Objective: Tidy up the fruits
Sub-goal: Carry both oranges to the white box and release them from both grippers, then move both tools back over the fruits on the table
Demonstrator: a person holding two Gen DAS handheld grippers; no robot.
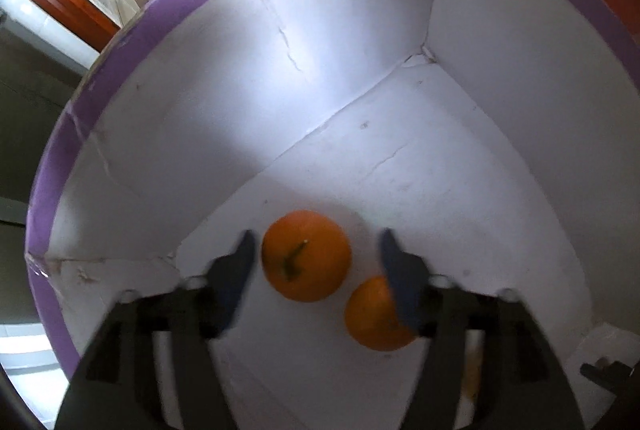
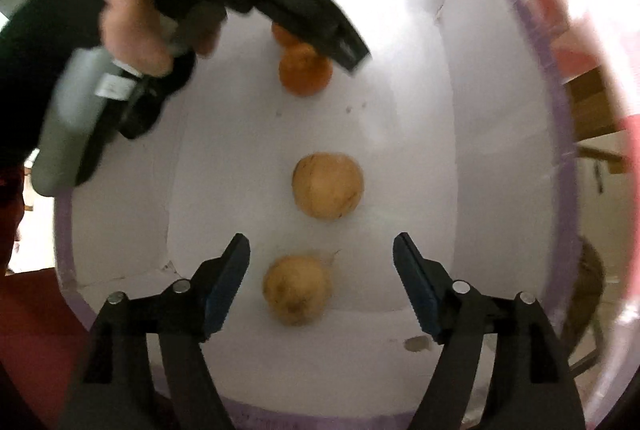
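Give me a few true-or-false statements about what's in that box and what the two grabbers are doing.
1. Four fruits lie in the box. True: two oranges, two tan fruits.
2. The right gripper squeezes a tan fruit. False: its jaws stand open and the fruit lies loose.
3. The left gripper is open over the oranges. True.
4. The box is black inside. False: white, with a purple rim.
5. The oranges sit apart from the tan fruits. True.
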